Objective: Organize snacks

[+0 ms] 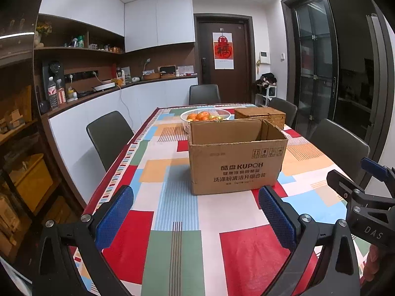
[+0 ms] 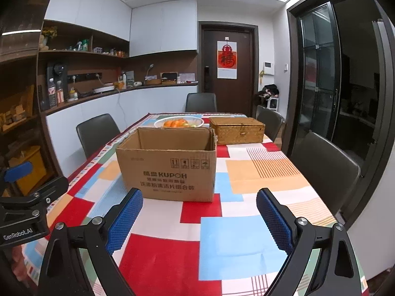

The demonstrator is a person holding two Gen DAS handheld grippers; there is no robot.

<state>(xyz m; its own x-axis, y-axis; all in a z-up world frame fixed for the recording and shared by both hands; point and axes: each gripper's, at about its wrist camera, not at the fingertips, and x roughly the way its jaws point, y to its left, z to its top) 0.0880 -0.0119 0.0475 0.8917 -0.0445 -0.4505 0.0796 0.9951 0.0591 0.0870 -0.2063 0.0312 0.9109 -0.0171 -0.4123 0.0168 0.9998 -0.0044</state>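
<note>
An open brown cardboard box (image 1: 237, 157) printed "KUPOH" stands in the middle of the table; it also shows in the right wrist view (image 2: 167, 165). Its inside is hidden from both views. No snacks are visible. My left gripper (image 1: 195, 197) is open and empty, above the table a little in front of the box. My right gripper (image 2: 198, 198) is open and empty, in front of the box and to its right. The right gripper also shows at the right edge of the left wrist view (image 1: 365, 187), the left gripper at the left edge of the right wrist view (image 2: 22, 197).
The table has a checked colourful cloth (image 1: 172, 222). Behind the box are a white basket of oranges (image 1: 205, 116) and a lidded woven box (image 2: 237, 129). Dark chairs (image 1: 108, 135) stand around the table. A counter runs along the left wall.
</note>
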